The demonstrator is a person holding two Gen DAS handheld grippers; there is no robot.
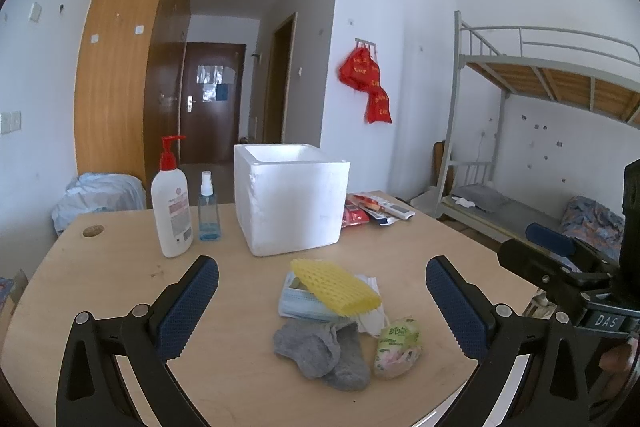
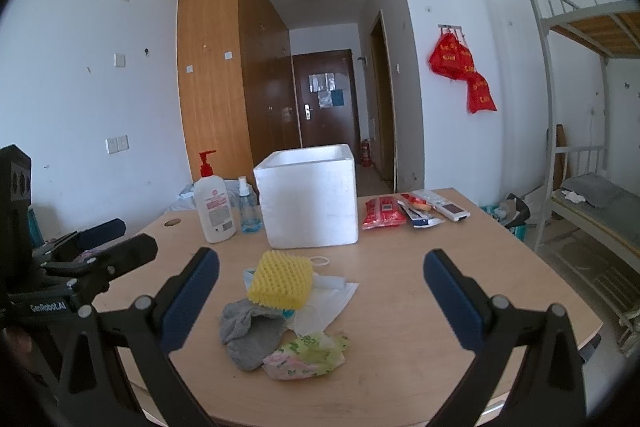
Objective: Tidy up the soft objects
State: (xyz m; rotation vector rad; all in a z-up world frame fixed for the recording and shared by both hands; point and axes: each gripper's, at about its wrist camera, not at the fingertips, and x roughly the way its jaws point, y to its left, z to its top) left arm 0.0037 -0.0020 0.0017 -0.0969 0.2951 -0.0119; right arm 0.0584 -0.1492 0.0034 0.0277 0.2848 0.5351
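A heap of soft things lies mid-table: a yellow foam net point(image 1: 336, 287) point(image 2: 280, 279) on top of blue face masks point(image 1: 300, 303), white masks point(image 2: 328, 297), a grey sock point(image 1: 322, 355) point(image 2: 250, 331) and a green tissue pack point(image 1: 398, 347) point(image 2: 306, 355). Behind the heap stands a white foam box point(image 1: 292, 197) point(image 2: 310, 197), open at the top. My left gripper point(image 1: 322, 301) is open, its fingers either side of the heap and above it. My right gripper point(image 2: 322, 301) is open too, hovering before the heap. Each gripper shows at the edge of the other's view.
A pump lotion bottle point(image 1: 172, 203) point(image 2: 214, 201) and a small blue spray bottle point(image 1: 208, 213) point(image 2: 248, 205) stand left of the box. Red packets point(image 2: 382, 213) and a remote point(image 2: 440, 205) lie at the back right. The wooden table point(image 1: 240, 367) drops off at right; a bunk bed point(image 1: 540, 107) stands beyond.
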